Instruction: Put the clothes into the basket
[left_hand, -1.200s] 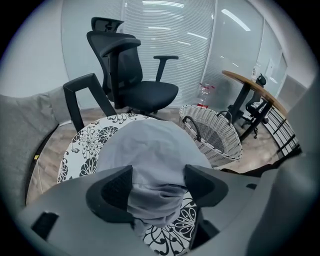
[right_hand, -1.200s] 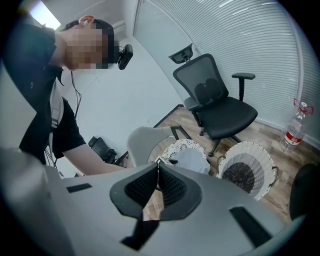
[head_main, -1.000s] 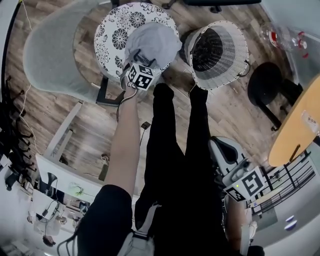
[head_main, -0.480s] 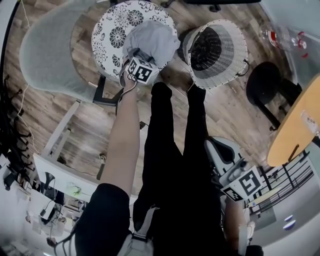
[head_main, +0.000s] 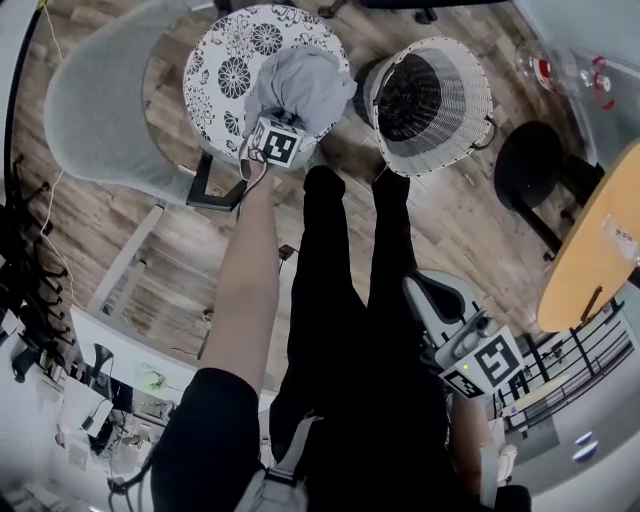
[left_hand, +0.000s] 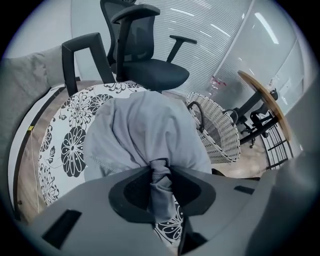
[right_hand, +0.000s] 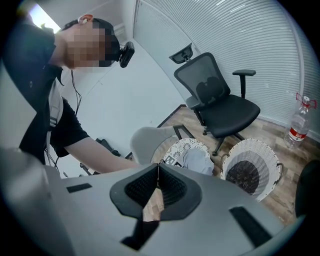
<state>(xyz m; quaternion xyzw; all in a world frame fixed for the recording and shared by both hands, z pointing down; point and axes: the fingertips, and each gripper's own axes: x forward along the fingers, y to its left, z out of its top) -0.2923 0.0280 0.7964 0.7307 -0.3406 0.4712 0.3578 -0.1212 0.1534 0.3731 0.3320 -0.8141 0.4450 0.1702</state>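
My left gripper (left_hand: 160, 169) points steeply down onto the one grey garment (left_hand: 145, 120). Its jaws have just been closing and now pinch a bunched fold of that cloth between them. The rest of the garment lies heaped on the round flower-printed seat (left_hand: 70, 145). One white wicker basket (head_main: 470, 135) stands on the floor just beside the seat, with only its dark bottom showing inside. My right gripper (right_hand: 158, 172) hangs well apart from both, jaws pressed together on nothing.
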